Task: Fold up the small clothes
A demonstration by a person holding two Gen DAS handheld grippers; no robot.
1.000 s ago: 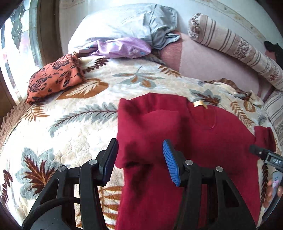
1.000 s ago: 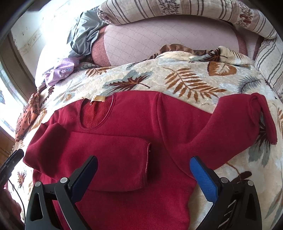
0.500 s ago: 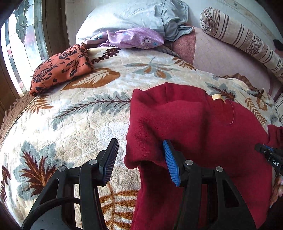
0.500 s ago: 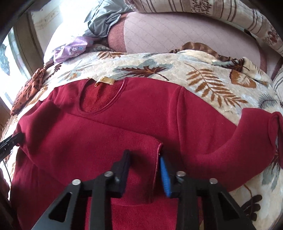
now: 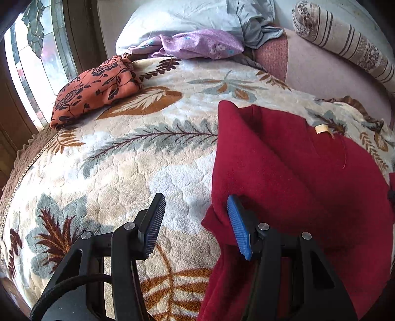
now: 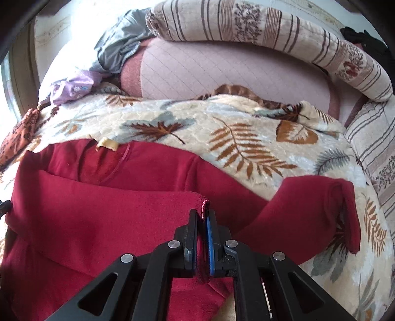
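A dark red sweater (image 6: 98, 210) lies flat on the leaf-patterned blanket (image 5: 123, 172), neck label away from me. One sleeve is folded across its chest, and my right gripper (image 6: 203, 214) is shut on that sleeve's cuff (image 6: 203, 206), which pokes up between the pads. The other sleeve (image 6: 321, 197) stretches out to the right. In the left wrist view the sweater (image 5: 296, 185) fills the right side. My left gripper (image 5: 195, 222) is open over its folded left edge, with the blue-padded finger (image 5: 238, 227) against the fabric and the other finger (image 5: 151, 222) over bare blanket.
An orange floral cloth (image 5: 96, 89) sits at the blanket's far left by the window (image 5: 32, 61). A purple cloth (image 5: 197, 44) and a grey-blue pillow (image 5: 185, 14) lie at the back. A striped bolster (image 6: 271, 37) runs along the pink sheet (image 6: 222, 74).
My right gripper went from wide open to shut on the folded sleeve's cuff. The left gripper sank closer to the sweater's left edge and stayed open.
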